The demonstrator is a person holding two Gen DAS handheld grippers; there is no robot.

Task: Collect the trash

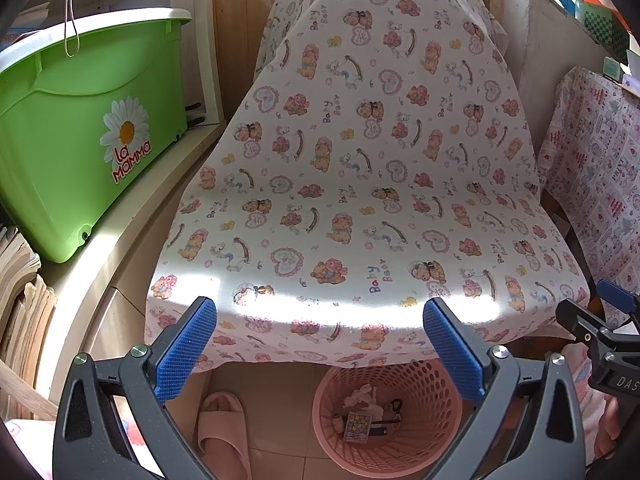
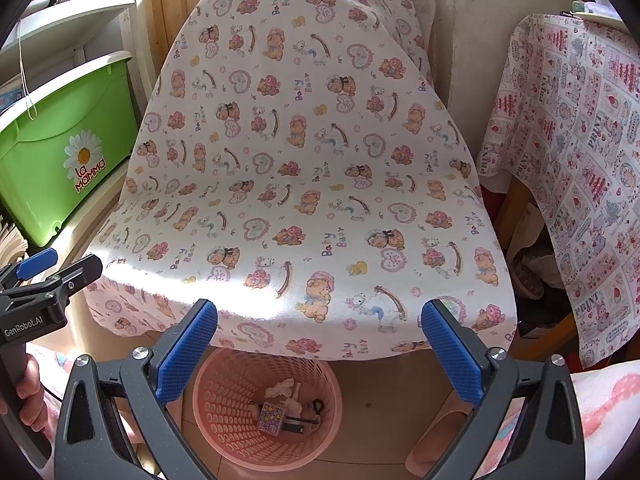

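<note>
A pink perforated waste basket (image 1: pixel 432 436) stands on the tiled floor under the front edge of a table draped in a bear-print cloth (image 1: pixel 360 160). It holds crumpled white tissue (image 1: pixel 360 394), a small colourful box (image 1: pixel 357 426) and dark small items. The right wrist view shows the same basket (image 2: pixel 224 420) with the box (image 2: pixel 272 418) and tissue (image 2: pixel 282 388). My left gripper (image 1: pixel 320 328) is open and empty, above the cloth's front edge. My right gripper (image 2: pixel 320 328) is open and empty, likewise above the basket. The cloth top (image 2: pixel 300 160) bears nothing.
A green "La Mamma" bin (image 1: pixel 76 136) sits on a shelf at left, with stacked papers (image 1: pixel 20 300) below. A pink slipper (image 1: pixel 222 428) lies on the floor left of the basket. A second cloth-draped table (image 2: pixel 580 160) stands at right.
</note>
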